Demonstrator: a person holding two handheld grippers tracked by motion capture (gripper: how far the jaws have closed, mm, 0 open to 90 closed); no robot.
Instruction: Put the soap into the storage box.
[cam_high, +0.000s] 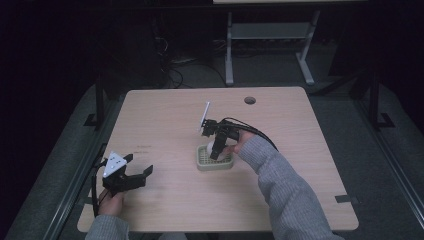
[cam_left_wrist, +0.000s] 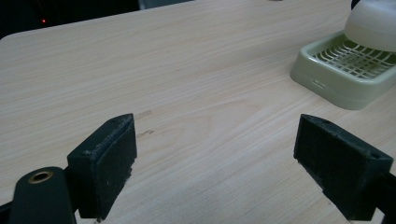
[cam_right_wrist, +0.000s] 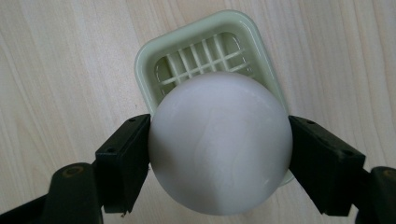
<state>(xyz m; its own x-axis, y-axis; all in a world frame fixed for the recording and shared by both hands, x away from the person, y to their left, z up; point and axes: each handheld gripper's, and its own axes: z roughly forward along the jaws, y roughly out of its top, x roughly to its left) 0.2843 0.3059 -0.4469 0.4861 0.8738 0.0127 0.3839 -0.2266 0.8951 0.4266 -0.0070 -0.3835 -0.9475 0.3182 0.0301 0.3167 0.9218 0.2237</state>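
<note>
High view: my right tongs (cam_high: 216, 151) point down over a pale green slotted tray (cam_high: 202, 163) near the middle of the desk (cam_high: 300, 150), my right hand (cam_high: 239, 142) in a grey sleeve (cam_high: 282, 185) behind them. A white ball (cam_high: 210, 149) sits between the jaws, just above the tray.

Right gripper view: the white ball (cam_right_wrist: 219, 142) is clamped between my two black jaws, one pad pressed to each side. Below it lies the green tray (cam_right_wrist: 154, 60), its grid floor showing past the ball's far edge. Whether the ball touches the tray I cannot tell.

My left tongs (cam_high: 134, 175) are at the near left of the desk, well apart from the tray, held low in my left hand (cam_high: 111, 202). Left gripper view: their jaws stand wide apart with nothing between them, bare wood grain (cam_left_wrist: 187, 93) beneath. The tray (cam_left_wrist: 336, 79) appears at upper right in that view, with the ball's underside (cam_left_wrist: 373, 25) above its grid.
</note>
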